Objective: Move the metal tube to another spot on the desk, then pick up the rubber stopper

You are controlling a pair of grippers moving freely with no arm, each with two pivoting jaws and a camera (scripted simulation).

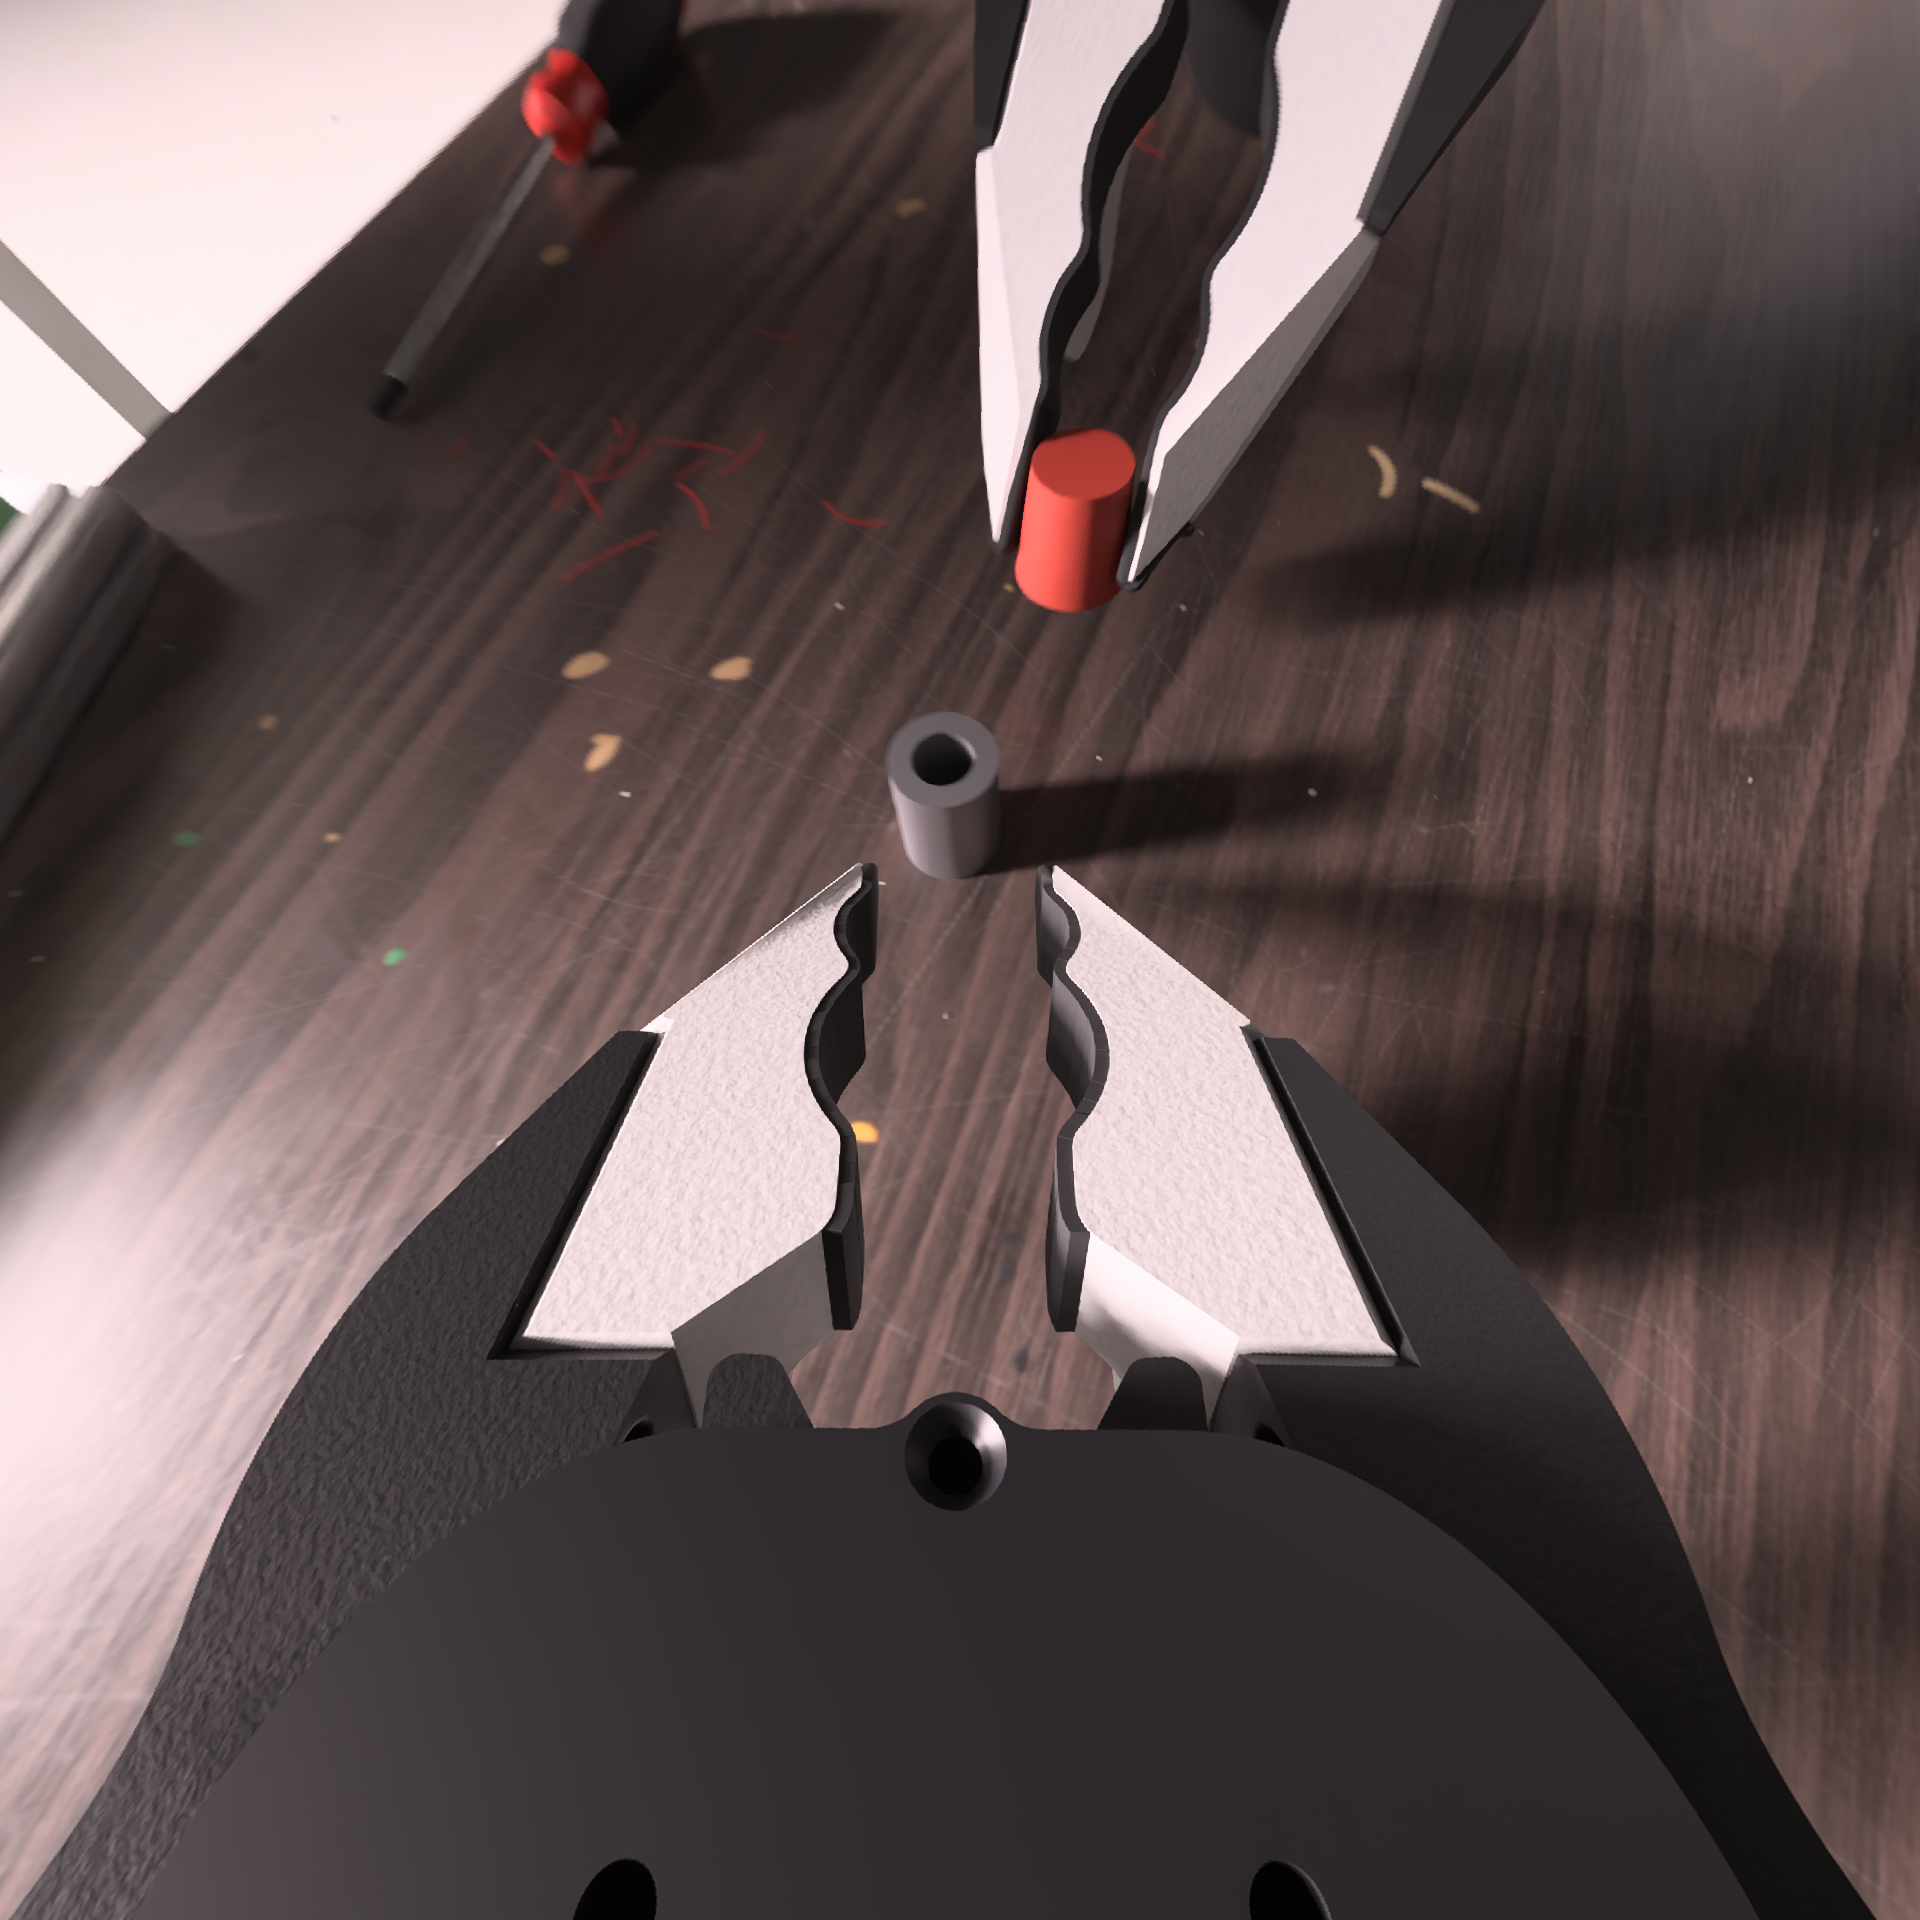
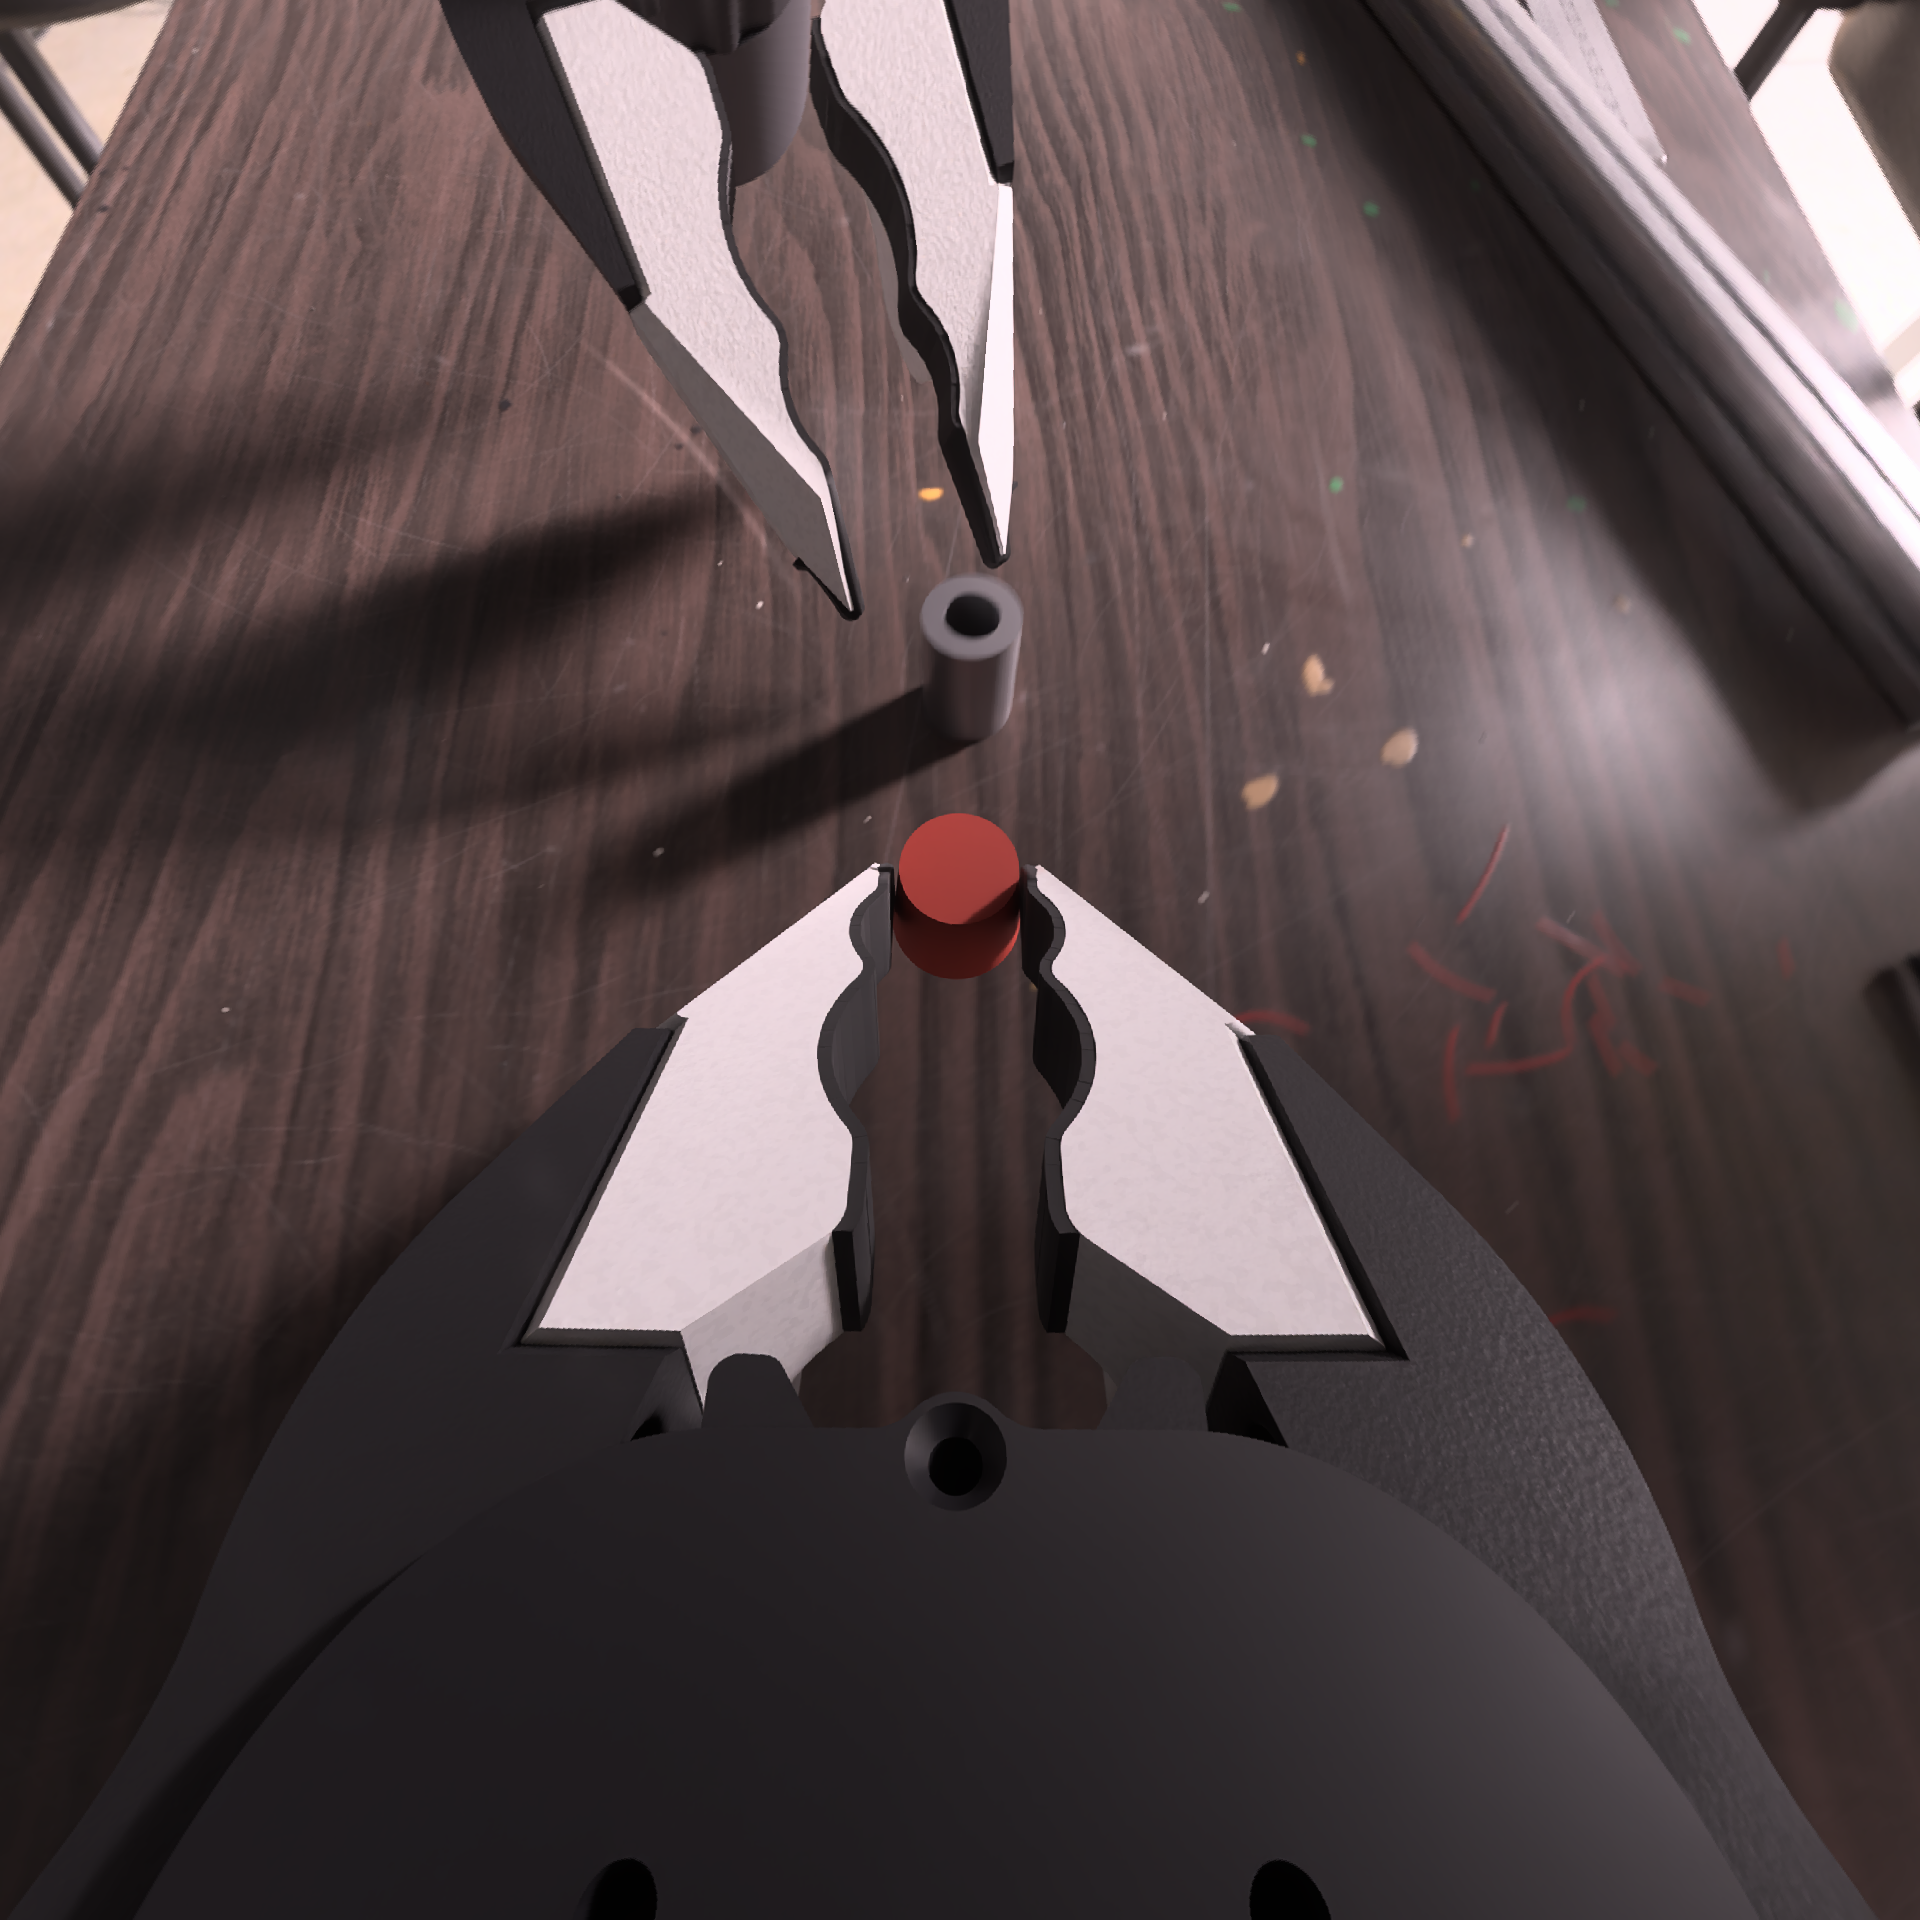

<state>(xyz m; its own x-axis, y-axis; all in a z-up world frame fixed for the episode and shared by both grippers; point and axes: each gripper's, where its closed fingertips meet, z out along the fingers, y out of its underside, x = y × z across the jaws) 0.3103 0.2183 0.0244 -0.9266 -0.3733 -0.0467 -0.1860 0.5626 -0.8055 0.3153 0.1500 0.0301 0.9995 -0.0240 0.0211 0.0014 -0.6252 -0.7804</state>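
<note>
A short grey metal tube (image 1: 943, 795) stands upright on the dark wooden desk (image 1: 1455, 1039), just beyond my left gripper's tips; it also shows in the right wrist view (image 2: 971, 655). My left gripper (image 1: 956, 878) is open and empty, apart from the tube; it also shows in the right wrist view (image 2: 920, 582). My right gripper (image 2: 958, 883) is shut on the red rubber stopper (image 2: 958, 894). In the left wrist view the right gripper (image 1: 1070, 551) holds the stopper (image 1: 1073, 520) upright beyond the tube, close to the desk.
A black rod with a red coiled end (image 1: 561, 109) lies at the far left of the desk. Red shavings (image 1: 665, 478) and yellow flecks (image 1: 587, 665) are scattered around. The desk's edge and a grey ledge (image 2: 1662, 312) run along one side.
</note>
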